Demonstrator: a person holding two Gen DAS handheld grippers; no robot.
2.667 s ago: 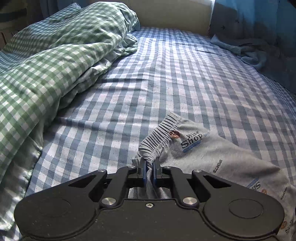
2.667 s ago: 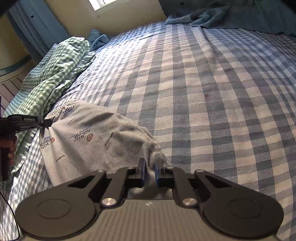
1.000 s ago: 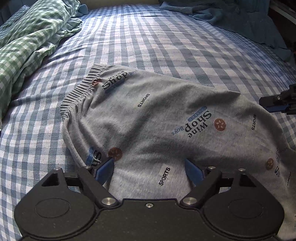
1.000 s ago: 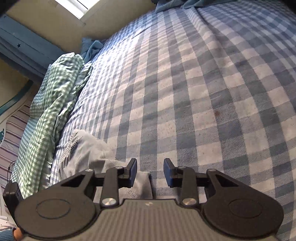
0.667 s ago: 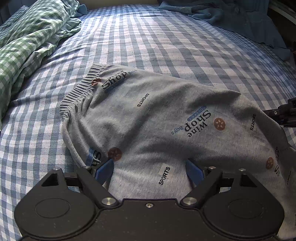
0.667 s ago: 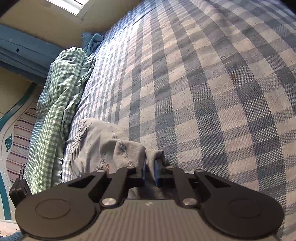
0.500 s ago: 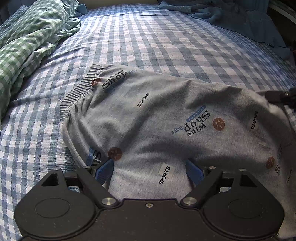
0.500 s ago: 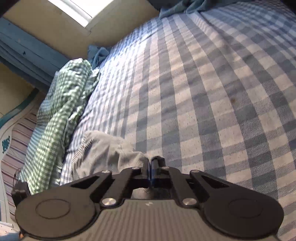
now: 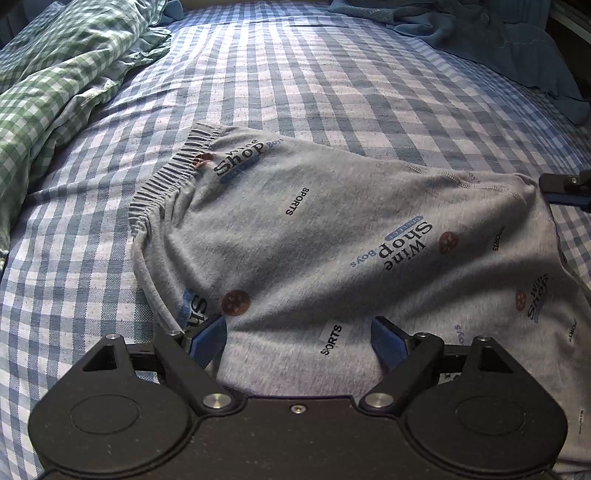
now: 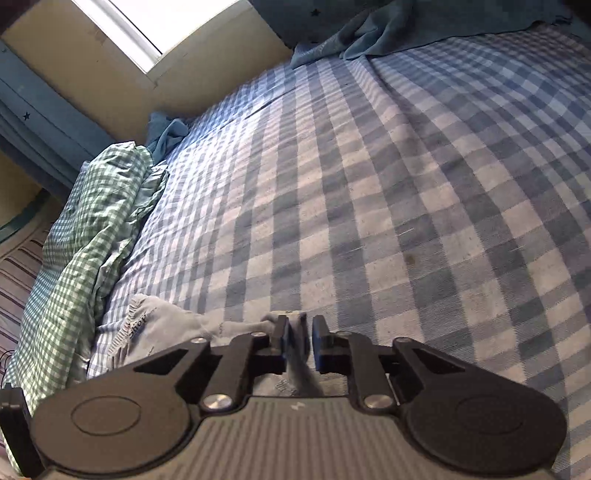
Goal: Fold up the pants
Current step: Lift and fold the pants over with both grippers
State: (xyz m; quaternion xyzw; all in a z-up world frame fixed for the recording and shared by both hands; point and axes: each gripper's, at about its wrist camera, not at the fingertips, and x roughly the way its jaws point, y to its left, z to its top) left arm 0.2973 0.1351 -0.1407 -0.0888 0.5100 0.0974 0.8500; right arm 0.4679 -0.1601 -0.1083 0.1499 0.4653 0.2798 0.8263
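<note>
Grey printed pants (image 9: pixel 332 236) lie on the blue checked bed, waistband (image 9: pixel 166 181) at the far left, folded over. My left gripper (image 9: pixel 297 338) is open, its jaws wide apart just above the near edge of the pants. My right gripper (image 10: pixel 299 334) has its jaws slightly parted with a fold of the grey pants (image 10: pixel 295 354) loose between them. The right gripper also shows in the left wrist view (image 9: pixel 565 186), at the pants' far right corner.
A green checked duvet (image 9: pixel 55 81) is bunched along the left of the bed. A blue blanket (image 9: pixel 491 40) lies at the far right. A wall and window (image 10: pixel 147 33) stand behind the bed's far end.
My right gripper shut on the pants' right corner, pulled it outward, and now its jaws have parted slightly. My left gripper stayed open in place.
</note>
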